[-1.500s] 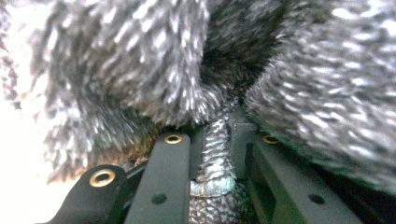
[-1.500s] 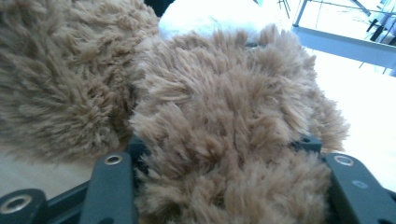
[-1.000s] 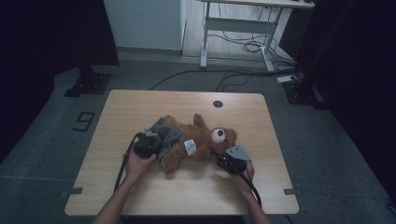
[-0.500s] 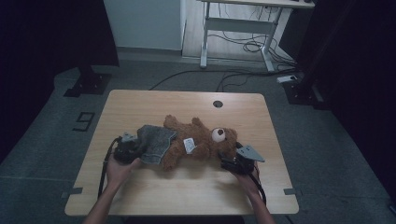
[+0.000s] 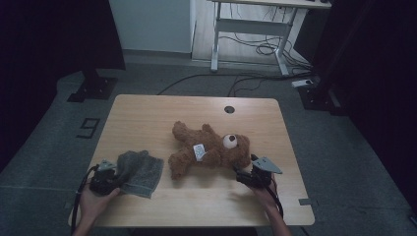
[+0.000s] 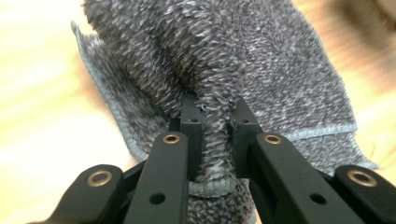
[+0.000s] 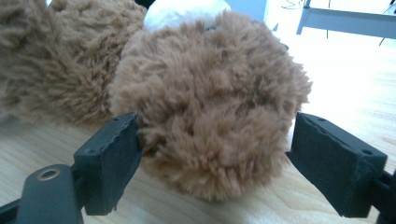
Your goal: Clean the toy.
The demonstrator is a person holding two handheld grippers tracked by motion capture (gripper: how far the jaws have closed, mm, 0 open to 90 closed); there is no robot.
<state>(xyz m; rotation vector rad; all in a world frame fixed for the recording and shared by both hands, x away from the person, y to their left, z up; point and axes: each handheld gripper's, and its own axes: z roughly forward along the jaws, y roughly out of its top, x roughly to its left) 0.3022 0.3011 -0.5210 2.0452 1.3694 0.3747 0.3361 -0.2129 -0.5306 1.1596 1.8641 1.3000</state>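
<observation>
Nearest the table's front edge, the left gripper point(image 5: 104, 178) is clamped on a fold of the grey towel point(image 5: 140, 170); in the left gripper view its jaws pinch a ridge of the towel's pile point(image 6: 212, 116) tightly between them, with the hemmed edge bunched just below. The towel lies partly spread on the wooden table point(image 5: 162, 110), at its front left, well apart from the teddy bear point(image 5: 209, 150).

At the front right, the right gripper point(image 5: 248, 176) sits against the bear's head end. Its jaws have just been opening, and in the right gripper view they stand wide on either side of a round, furry brown part of the bear point(image 7: 210, 121). The left pad brushes the fur, the right one stands just clear, so nothing is gripped.

Further in, the bear lies on its back near the table's middle, with a white tag point(image 5: 199, 151) on its belly.
</observation>
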